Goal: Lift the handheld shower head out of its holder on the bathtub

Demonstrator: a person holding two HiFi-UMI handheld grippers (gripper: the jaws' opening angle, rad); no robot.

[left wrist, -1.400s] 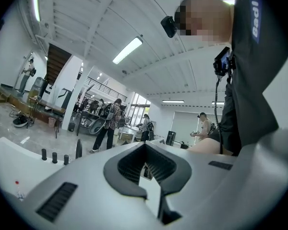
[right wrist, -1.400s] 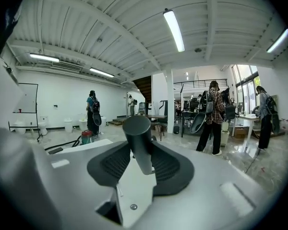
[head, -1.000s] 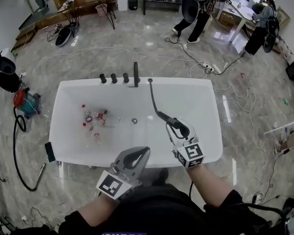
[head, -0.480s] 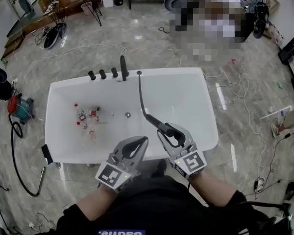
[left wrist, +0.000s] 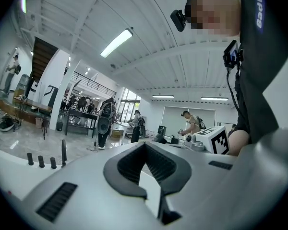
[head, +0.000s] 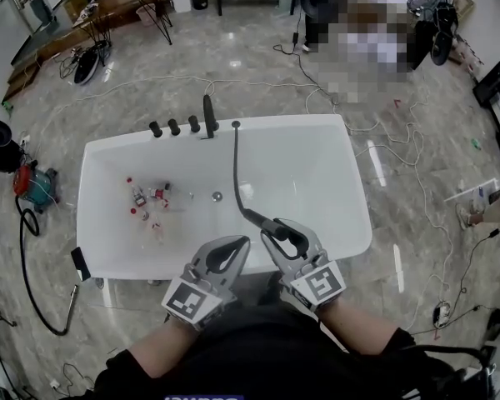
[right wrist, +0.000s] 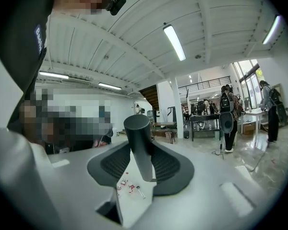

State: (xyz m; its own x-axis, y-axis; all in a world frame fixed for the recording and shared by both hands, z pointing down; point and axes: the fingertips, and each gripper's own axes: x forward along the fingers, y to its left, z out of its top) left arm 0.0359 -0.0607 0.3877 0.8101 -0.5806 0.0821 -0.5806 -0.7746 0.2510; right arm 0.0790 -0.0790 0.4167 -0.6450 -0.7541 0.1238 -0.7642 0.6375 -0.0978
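Observation:
The dark handheld shower head [head: 272,226] is out of its holder and hangs over the near part of the white bathtub [head: 350,215]. My right gripper [head: 282,233] is shut on it. In the right gripper view the shower head [right wrist: 138,145] is a dark cylinder clamped between the ribbed pads. Its black hose [head: 236,173] runs back to the fitting [head: 236,125] on the far rim. My left gripper [head: 232,247] hovers by the near rim, left of the right one. Its jaw tips [left wrist: 144,147] meet with nothing between them.
A tall spout [head: 208,113] and three dark knobs [head: 174,127] stand on the far rim. Small red and white items [head: 146,200] lie in the tub near the drain [head: 217,196]. A red vacuum [head: 29,183] and cables [head: 400,152] lie on the floor.
My right gripper has carried the shower head left and toward the near rim, and the hose has swung with it. The left gripper has stayed about where it was.

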